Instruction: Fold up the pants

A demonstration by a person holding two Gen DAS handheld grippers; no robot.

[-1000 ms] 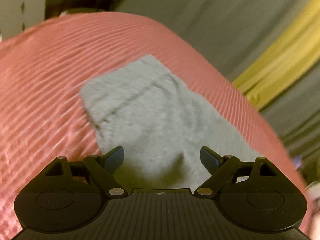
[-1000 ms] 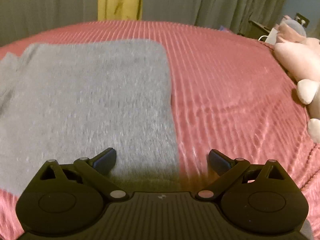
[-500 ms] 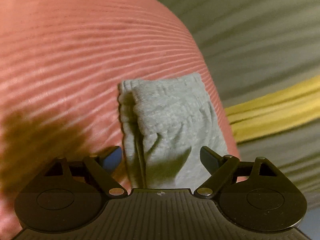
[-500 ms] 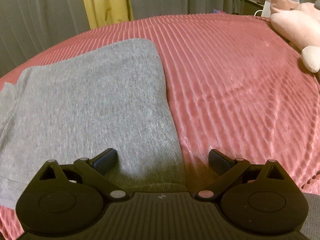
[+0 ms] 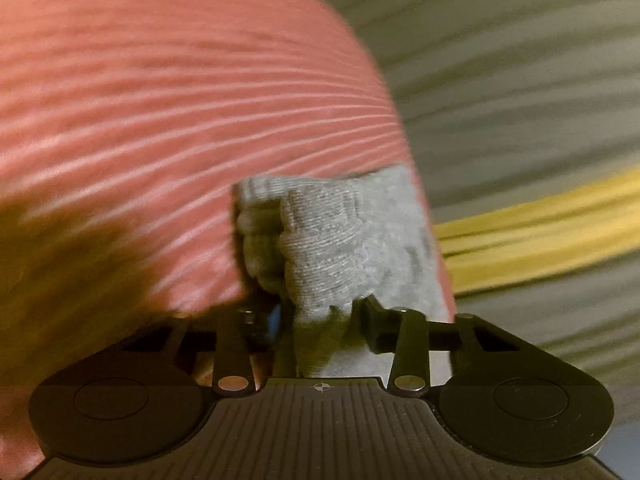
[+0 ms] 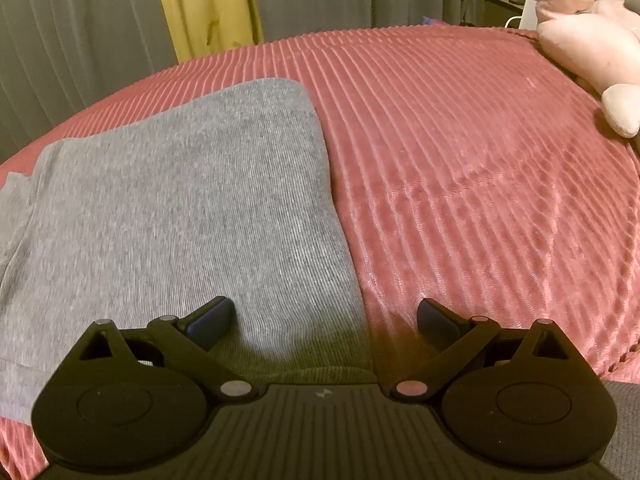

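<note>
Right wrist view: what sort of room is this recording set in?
Most likely a bedroom: a wide bed under a ribbed pink bedspread, a pink plush toy at its far corner, and grey and yellow curtains behind. Grey pants lie on the cover.

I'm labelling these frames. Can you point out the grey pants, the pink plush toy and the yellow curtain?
grey pants (image 6: 180,208): right wrist view, flat middle of the fabric.
pink plush toy (image 6: 580,44): right wrist view, its body.
yellow curtain (image 6: 204,4): right wrist view, middle of the strip.
</note>
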